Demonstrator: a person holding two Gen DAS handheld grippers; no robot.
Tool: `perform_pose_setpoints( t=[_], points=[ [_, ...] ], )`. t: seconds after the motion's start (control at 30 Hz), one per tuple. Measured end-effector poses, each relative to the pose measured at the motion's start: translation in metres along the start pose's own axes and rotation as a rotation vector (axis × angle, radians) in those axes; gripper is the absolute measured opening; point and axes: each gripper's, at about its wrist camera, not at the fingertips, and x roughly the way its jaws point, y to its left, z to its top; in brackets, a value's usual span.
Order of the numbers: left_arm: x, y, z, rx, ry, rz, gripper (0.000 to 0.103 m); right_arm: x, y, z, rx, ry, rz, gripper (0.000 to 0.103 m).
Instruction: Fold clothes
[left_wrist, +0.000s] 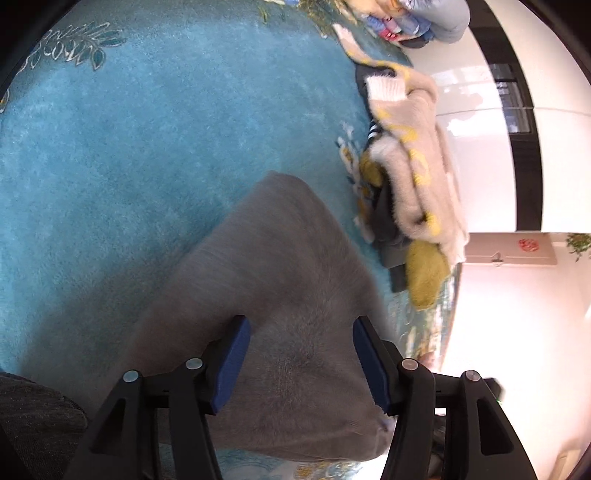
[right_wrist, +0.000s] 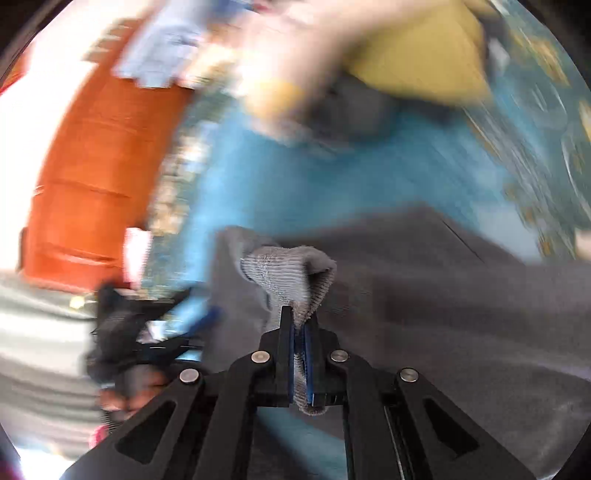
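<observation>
Grey knit garment (left_wrist: 280, 280) spread on blue rug (left_wrist: 147, 166); long axis judged to run from 6 toward 12 o'clock in left wrist view, far end tapering near 12.

Left gripper (left_wrist: 301, 360): fingers spread wide, nothing pinched, grey fabric seen directly between and beneath them; contact cannot be told.

Right gripper (right_wrist: 299, 354): fingers clenched on ribbed grey edge (right_wrist: 295, 277), bunch standing up at 12 o'clock of fingers.

Pile of other clothes (left_wrist: 406, 166) lying at 2 o'clock, apart from garment.

Right view heavily blurred. Left gripper judged to need closing on fabric below before fold.
</observation>
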Motion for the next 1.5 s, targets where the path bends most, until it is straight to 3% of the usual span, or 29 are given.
perform_pose_setpoints(
  t=[0.1, 0.2, 0.37, 0.53, 0.6, 0.7, 0.77, 0.87, 0.9, 0.97, 1.0, 1.07, 1.13, 1.23, 1.4, 1.5],
  points=[
    [0.004, -0.003, -0.001, 0.017, -0.001, 0.082, 0.062, 0.024, -0.023, -0.007, 0.083, 0.037, -0.011, 0.004],
    [0.006, -0.003, -0.001, 0.023, -0.022, 0.144, 0.062, 0.021, -0.023, -0.006, 0.08, 0.032, -0.016, 0.005],
    [0.009, 0.001, 0.0, 0.018, -0.023, 0.172, 0.062, -0.006, -0.02, 0.0, 0.04, 0.014, -0.017, 0.008],
    [0.01, -0.004, 0.0, 0.052, -0.022, 0.179, 0.062, -0.054, -0.035, -0.015, 0.032, -0.033, -0.083, 0.008],
    [0.005, -0.012, -0.004, 0.096, -0.038, 0.144, 0.062, -0.08, -0.048, -0.02, 0.061, -0.071, -0.128, 0.012],
    [0.003, -0.043, -0.017, 0.247, -0.053, 0.107, 0.062, -0.13, -0.078, -0.036, 0.141, -0.153, -0.176, 0.034],
    [0.018, -0.069, -0.036, 0.358, -0.004, 0.077, 0.062, -0.156, -0.101, -0.048, 0.221, -0.208, -0.204, 0.049],
    [0.052, -0.092, -0.066, 0.483, 0.113, 0.101, 0.062, -0.189, -0.133, -0.07, 0.346, -0.28, -0.242, 0.05],
    [0.065, -0.097, -0.076, 0.529, 0.157, 0.145, 0.062, -0.195, -0.142, -0.079, 0.378, -0.294, -0.248, 0.051],
    [0.094, -0.095, -0.09, 0.595, 0.263, 0.302, 0.062, -0.206, -0.16, -0.096, 0.444, -0.322, -0.258, 0.053],
    [0.101, -0.091, -0.09, 0.585, 0.289, 0.33, 0.062, -0.21, -0.168, -0.103, 0.471, -0.329, -0.263, 0.053],
    [0.105, -0.083, -0.085, 0.54, 0.31, 0.323, 0.062, -0.208, -0.181, -0.116, 0.508, -0.322, -0.27, 0.053],
    [0.098, -0.074, -0.077, 0.475, 0.31, 0.257, 0.062, -0.203, -0.189, -0.125, 0.532, -0.315, -0.261, 0.054],
    [0.084, -0.055, -0.064, 0.35, 0.306, 0.139, 0.062, -0.192, -0.198, -0.131, 0.543, -0.315, -0.216, 0.078],
    [0.056, -0.043, -0.049, 0.253, 0.225, -0.007, 0.062, -0.174, -0.21, -0.126, 0.559, -0.35, -0.15, 0.078],
    [0.045, -0.04, -0.04, 0.211, 0.183, -0.068, 0.063, -0.162, -0.226, -0.125, 0.642, -0.386, -0.091, 0.078]
  ],
)
